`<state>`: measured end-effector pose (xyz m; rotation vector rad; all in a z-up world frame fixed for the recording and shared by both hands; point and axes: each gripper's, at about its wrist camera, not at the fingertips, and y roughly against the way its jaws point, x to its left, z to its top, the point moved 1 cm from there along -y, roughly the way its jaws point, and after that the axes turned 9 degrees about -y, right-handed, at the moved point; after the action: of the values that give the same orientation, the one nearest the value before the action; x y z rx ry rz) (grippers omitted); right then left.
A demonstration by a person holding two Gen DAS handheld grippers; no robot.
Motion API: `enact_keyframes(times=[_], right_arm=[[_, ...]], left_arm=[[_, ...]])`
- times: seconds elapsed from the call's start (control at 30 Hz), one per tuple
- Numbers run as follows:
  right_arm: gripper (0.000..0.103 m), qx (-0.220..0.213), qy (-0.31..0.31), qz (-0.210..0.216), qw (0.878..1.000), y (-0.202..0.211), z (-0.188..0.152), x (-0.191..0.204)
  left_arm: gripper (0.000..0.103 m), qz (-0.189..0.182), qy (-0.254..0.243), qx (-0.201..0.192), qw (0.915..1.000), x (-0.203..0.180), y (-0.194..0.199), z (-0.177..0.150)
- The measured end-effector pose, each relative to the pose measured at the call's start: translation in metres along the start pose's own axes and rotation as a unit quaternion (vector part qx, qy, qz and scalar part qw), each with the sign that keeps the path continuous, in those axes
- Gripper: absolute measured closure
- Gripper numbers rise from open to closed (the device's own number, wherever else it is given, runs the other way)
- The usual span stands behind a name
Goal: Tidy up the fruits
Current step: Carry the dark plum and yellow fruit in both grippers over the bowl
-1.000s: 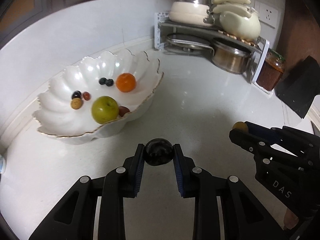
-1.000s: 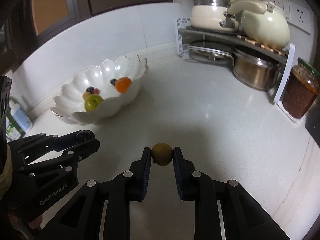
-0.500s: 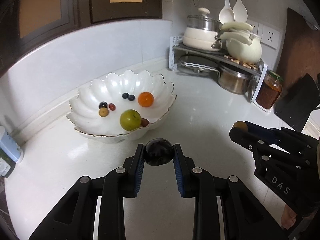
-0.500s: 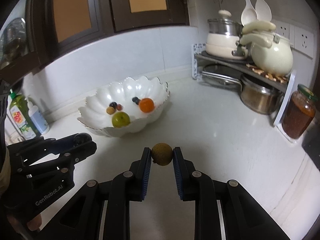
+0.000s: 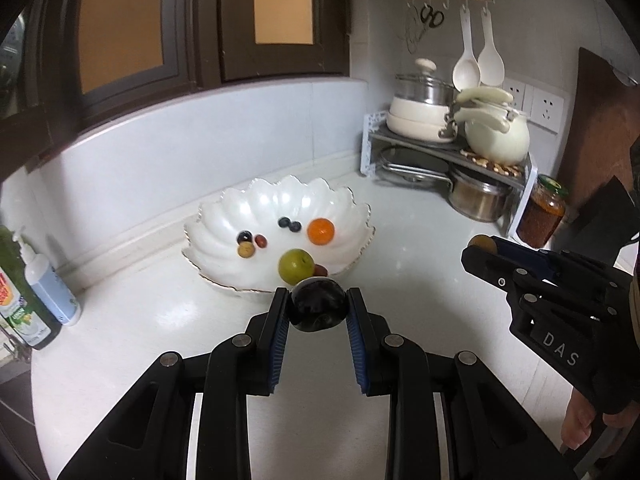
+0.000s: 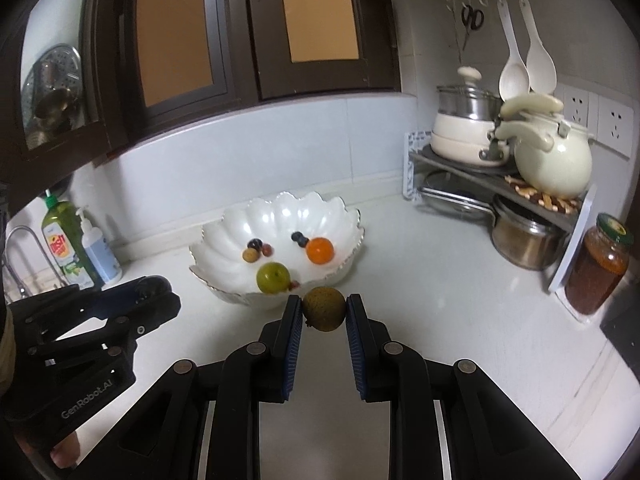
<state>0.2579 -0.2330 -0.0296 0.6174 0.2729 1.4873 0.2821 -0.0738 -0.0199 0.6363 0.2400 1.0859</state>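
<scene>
My left gripper (image 5: 317, 308) is shut on a dark round fruit (image 5: 316, 307), held above the counter just in front of the white scalloped bowl (image 5: 256, 208). My right gripper (image 6: 323, 309) is shut on a brown round fruit (image 6: 323, 309), also short of the bowl (image 6: 240, 220). Inside the bowl lie a green fruit (image 5: 296, 266), an orange (image 5: 320, 231), two dark berries (image 5: 289, 224) and a few small brown and red fruits (image 5: 250, 243). In the left wrist view, the right gripper (image 5: 482, 245) appears at the right with its fruit; the right wrist view has the left gripper (image 6: 154, 286) at the left.
A rack with pots and a cream kettle (image 5: 494, 136) fills the back right corner, with a jar (image 5: 542, 212) beside it. Soap bottles (image 6: 76, 244) and a tap (image 6: 16, 256) stand at the left edge. White counter (image 6: 440, 300) lies between bowl and rack.
Both grippers have risen and drawn back from the bowl, each still gripping its fruit. The bowl now looks smaller and farther, and the cupboards and hanging utensils have come into view.
</scene>
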Motion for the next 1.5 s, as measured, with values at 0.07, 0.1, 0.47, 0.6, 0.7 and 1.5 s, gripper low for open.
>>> enact_keyframes(times=[0.07, 0.1, 0.47, 0.6, 0.7, 1.5], right_arm=[[0.079, -0.003, 0.005, 0.000, 1.000, 0.000, 0.004, 0.004], [0.079, -0.004, 0.007, 0.000, 1.000, 0.000, 0.005, 0.006], [0.079, -0.014, 0.011, 0.012, 1.000, -0.008, 0.029, 0.018], [0.079, -0.016, 0.010, 0.010, 1.000, -0.018, 0.037, 0.022], [0.079, -0.018, 0.007, 0.008, 1.000, -0.024, 0.043, 0.024], [0.079, 0.062, 0.020, 0.024, 0.998, -0.122, 0.082, 0.047]], left_arm=[[0.074, 0.009, 0.002, -0.007, 0.9999, 0.004, 0.005, 0.002], [0.074, 0.011, 0.003, -0.009, 0.9999, 0.006, 0.007, 0.002], [0.074, 0.045, -0.002, -0.047, 0.9979, 0.023, 0.018, 0.025], [0.074, 0.049, 0.000, -0.049, 0.9976, 0.030, 0.012, 0.034], [0.074, 0.052, 0.004, -0.047, 0.9975, 0.036, 0.006, 0.039], [0.074, 0.074, 0.002, 0.012, 0.9972, 0.081, -0.073, 0.069]])
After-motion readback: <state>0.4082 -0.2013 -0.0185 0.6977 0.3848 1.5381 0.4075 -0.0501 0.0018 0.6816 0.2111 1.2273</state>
